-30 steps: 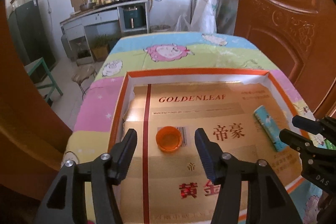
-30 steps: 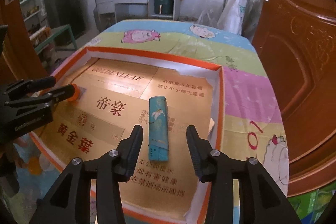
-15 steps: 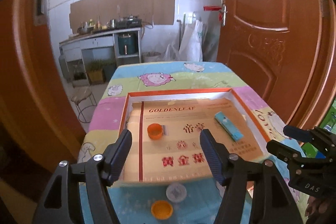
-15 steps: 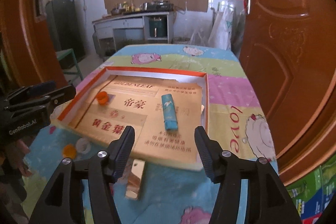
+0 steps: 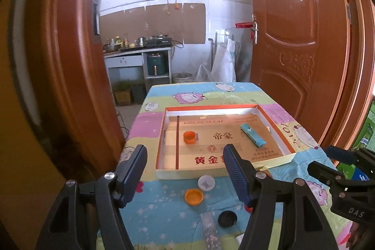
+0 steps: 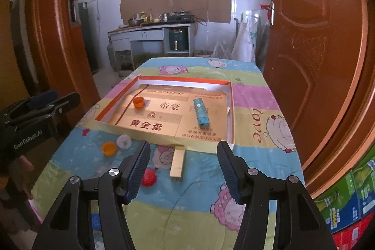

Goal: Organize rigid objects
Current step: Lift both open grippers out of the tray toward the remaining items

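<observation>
A shallow orange-rimmed box lid lies on the table. Inside it sit an orange cap and a teal lighter. In front of the lid lie a white cap, an orange cap, a black cap, a red cap and a pale wooden block. My left gripper is open and empty, held back above the near table end. My right gripper is open and empty above the block.
The table has a colourful cartoon cloth. A patterned stick-like item lies at the near edge. Brown doors stand on both sides. A kitchen counter is far behind. Green cartons stand at right.
Both grippers have pulled back and up from the box lid, leaving the orange cap and the lighter inside it. The caps and block in front of the lid have come into view.
</observation>
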The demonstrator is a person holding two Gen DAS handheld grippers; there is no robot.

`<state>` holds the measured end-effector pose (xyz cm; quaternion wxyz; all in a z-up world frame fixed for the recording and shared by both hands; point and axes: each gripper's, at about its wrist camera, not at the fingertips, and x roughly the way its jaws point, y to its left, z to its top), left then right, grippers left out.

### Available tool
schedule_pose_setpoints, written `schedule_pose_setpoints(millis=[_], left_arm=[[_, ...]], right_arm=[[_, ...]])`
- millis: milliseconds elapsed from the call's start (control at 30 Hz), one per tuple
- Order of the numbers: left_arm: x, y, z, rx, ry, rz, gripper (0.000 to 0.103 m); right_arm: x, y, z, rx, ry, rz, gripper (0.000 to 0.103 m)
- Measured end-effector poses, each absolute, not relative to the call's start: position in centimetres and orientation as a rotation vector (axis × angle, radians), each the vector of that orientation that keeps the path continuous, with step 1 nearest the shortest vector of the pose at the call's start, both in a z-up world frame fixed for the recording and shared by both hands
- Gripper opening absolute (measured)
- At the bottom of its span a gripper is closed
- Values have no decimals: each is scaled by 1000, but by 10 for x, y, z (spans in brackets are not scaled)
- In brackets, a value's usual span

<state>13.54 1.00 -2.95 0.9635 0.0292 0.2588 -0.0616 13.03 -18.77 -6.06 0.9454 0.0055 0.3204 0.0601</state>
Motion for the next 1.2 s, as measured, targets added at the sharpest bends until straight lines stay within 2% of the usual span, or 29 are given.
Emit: schedule_pose_setpoints(millis=[733, 967, 1200], left_arm=[[88, 39, -14, -1, 503, -73, 67], [75, 36, -39, -5, 571, -135, 67], [66, 32, -81, 17, 637, -158, 67]], right_arm=[[75, -168, -34, -13, 601, 161, 61], [67, -165, -47, -15, 635, 172, 61], [66, -150, -86, -27, 722, 189, 61]])
